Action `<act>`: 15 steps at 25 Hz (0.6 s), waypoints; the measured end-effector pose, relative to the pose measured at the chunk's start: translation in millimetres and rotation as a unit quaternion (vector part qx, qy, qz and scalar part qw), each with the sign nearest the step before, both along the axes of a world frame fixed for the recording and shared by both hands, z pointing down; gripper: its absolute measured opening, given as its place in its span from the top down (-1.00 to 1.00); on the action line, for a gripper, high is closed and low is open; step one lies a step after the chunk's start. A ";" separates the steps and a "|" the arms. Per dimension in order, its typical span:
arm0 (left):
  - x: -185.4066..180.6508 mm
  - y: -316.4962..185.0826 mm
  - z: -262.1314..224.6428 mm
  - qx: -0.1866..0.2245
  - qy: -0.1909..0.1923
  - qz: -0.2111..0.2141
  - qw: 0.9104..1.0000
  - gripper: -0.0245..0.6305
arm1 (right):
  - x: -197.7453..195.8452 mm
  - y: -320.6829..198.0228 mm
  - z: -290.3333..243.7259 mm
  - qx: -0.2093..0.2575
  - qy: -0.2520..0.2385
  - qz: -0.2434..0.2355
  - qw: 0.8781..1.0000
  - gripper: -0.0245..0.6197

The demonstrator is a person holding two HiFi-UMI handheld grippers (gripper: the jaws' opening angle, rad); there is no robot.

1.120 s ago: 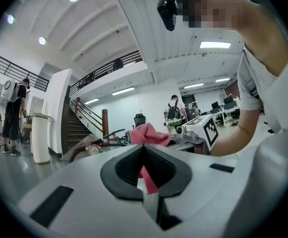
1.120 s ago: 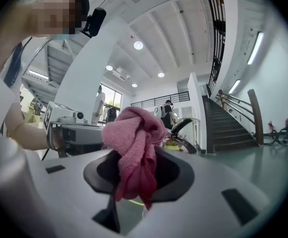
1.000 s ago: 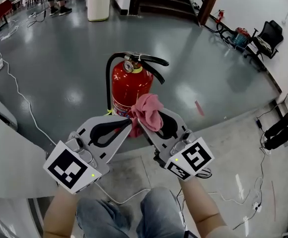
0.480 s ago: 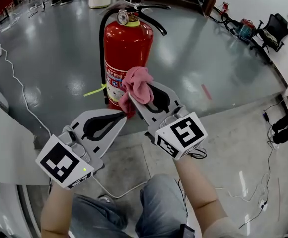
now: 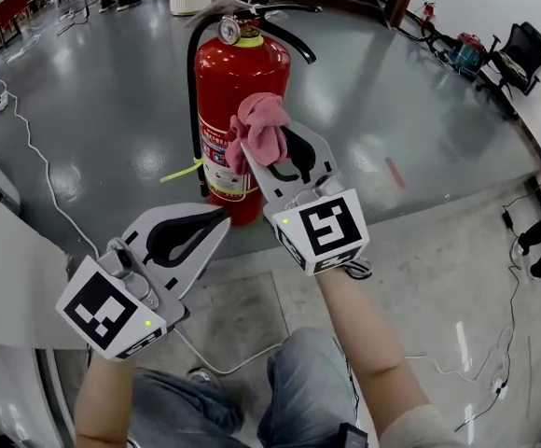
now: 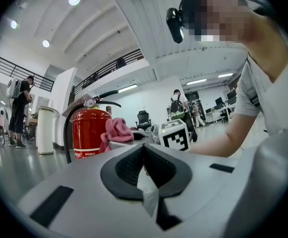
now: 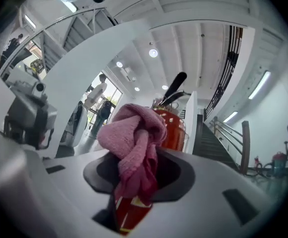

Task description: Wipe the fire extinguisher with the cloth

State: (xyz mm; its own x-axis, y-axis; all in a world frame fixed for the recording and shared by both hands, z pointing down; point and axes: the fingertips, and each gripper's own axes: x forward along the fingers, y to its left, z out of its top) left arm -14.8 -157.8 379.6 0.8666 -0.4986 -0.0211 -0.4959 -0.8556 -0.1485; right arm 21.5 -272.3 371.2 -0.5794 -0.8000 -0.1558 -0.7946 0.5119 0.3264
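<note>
Pink cloth is clamped in the right gripper and held close against the red fire extinguisher (upright on the grey floor). The left gripper is held lower, jaws closed on nothing.

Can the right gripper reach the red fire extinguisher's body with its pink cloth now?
Probably yes: the right gripper, shut on the pink cloth, sits at the red fire extinguisher, nothing between them.
</note>
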 end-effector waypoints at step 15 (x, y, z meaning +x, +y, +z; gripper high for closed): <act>-5.4 6.6 28.9 -0.020 -0.013 -0.010 1.000 0.89 | -7.0 -1.9 165.0 -0.137 0.082 0.029 0.987 0.48</act>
